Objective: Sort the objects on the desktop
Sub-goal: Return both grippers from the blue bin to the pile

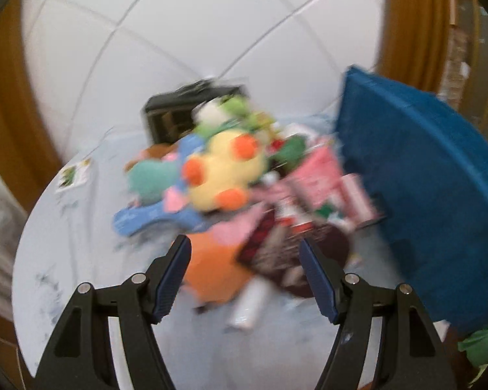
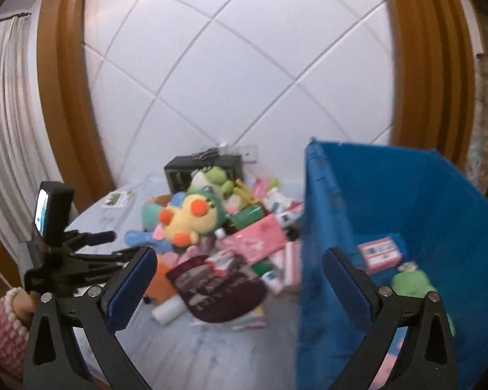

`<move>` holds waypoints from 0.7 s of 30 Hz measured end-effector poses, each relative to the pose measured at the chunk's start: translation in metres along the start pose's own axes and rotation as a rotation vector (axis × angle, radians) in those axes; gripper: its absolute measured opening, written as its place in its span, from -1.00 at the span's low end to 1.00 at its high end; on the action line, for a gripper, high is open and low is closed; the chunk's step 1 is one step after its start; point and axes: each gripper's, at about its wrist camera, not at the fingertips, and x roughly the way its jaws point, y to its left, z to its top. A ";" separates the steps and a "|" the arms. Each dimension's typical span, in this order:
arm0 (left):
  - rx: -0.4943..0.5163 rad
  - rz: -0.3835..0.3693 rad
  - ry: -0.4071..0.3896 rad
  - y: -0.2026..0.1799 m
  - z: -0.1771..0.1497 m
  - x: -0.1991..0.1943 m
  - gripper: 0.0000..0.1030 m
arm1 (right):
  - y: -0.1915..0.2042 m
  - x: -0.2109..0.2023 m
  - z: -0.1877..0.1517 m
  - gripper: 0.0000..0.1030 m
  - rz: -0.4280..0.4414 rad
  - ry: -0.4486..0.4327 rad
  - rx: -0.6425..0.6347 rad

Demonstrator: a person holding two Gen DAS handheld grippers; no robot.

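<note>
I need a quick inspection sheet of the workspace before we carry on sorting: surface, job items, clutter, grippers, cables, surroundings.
Surface: pale marbled table, bare at the near edge.
Job's things: heap in mid-table, with a yellow plush toy, a pink box and a dark pouch; blue bin at right holds a small pink box and a green plush toy.
Clutter: black box behind the heap; leaflet at far left.
Grippers: left gripper open, empty, above the heap; right gripper open, empty, by the bin's wall.
Cables: nothing seen.
Surroundings: white tiled wall, wooden frame, curtain.
</note>
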 end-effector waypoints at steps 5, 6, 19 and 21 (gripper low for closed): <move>-0.030 0.062 0.059 0.069 -0.029 0.025 0.33 | 0.023 0.052 -0.023 1.00 0.009 0.077 0.036; -0.033 0.068 0.070 0.082 -0.035 0.031 0.33 | 0.024 0.062 -0.031 1.00 0.010 0.100 0.051; -0.009 0.083 0.214 0.178 -0.096 0.142 0.33 | 0.023 0.160 -0.123 1.00 -0.058 0.317 0.253; -0.016 0.065 0.235 0.186 -0.102 0.157 0.33 | 0.024 0.170 -0.136 1.00 -0.076 0.341 0.261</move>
